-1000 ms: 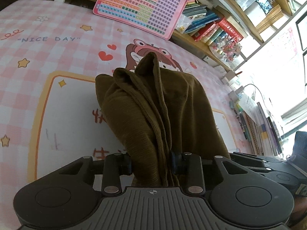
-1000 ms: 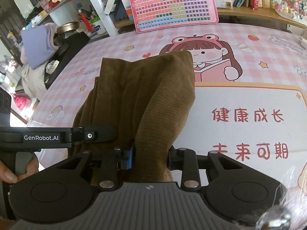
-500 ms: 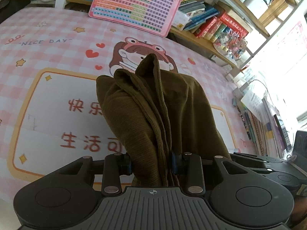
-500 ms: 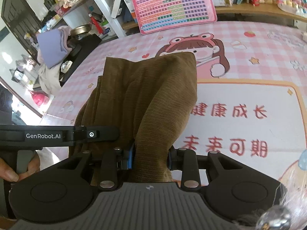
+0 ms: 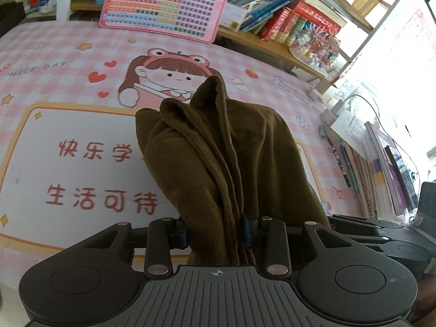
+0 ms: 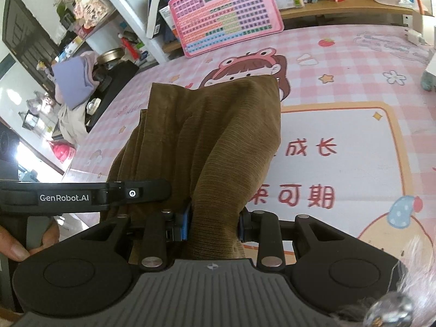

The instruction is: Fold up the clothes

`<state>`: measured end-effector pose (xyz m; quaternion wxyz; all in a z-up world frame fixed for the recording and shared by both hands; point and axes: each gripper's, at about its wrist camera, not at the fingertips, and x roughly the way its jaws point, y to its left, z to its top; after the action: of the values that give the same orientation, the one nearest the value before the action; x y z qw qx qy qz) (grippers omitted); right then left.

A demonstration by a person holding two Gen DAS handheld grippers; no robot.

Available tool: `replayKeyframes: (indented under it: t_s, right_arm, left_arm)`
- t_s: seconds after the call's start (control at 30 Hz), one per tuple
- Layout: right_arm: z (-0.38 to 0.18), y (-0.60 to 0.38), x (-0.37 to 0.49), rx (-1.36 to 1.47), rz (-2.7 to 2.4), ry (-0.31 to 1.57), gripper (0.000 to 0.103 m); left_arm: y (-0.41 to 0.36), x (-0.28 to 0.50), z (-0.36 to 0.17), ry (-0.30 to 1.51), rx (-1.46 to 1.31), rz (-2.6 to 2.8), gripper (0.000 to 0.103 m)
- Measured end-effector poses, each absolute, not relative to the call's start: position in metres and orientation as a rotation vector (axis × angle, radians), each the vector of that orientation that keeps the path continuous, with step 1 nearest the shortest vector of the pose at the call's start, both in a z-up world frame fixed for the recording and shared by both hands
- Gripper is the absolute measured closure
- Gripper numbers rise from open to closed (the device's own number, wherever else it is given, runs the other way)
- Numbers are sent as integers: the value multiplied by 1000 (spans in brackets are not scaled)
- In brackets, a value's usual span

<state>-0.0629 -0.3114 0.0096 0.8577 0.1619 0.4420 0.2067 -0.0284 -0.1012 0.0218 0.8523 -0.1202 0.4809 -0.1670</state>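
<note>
While both grippers hang over the pink checked mat [image 5: 68,54], each has its jaws clamped on a thick bunch of the same olive-brown garment [image 5: 223,158]. The left gripper [image 5: 215,231] pinches several stacked layers, their stitched edges running up from the jaws in ridges. The cloth rises from there into a rumpled peak that covers part of the cartoon girl [image 5: 169,73] printed on the mat. Red characters [image 5: 100,199] on the mat's white panel show to the left of the cloth.

The right gripper [image 6: 215,226] grips a rolled fold of the garment [image 6: 218,141], which spreads broad and flat above the jaws, its top edge level across the girl's printed face. More of the cloth drapes away to the left, behind the black bar marked GenRobot.AI [image 6: 65,197], which is the left tool seen from this side. A thumb [image 6: 13,248] shows at the lower left edge, by that tool's handle.

A pink keyboard toy [image 6: 226,13] leans at the far edge of the mat, against a low shelf of books [image 5: 286,19]. Off the mat's left side sits a lilac bundle [image 6: 73,79] among dark clutter.
</note>
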Motion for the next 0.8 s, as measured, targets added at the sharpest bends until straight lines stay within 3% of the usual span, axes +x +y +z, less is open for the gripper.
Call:
replayKeyframes:
  t_s: [0.47, 0.8]
  right_arm:
    - [10, -300, -52, 360, 404, 914, 74]
    - [16, -235, -23, 332, 344, 898, 74]
  left_arm:
    - [-92, -11, 23, 1013, -230, -379, 69]
    - [-26, 29, 21, 1005, -250, -447, 69]
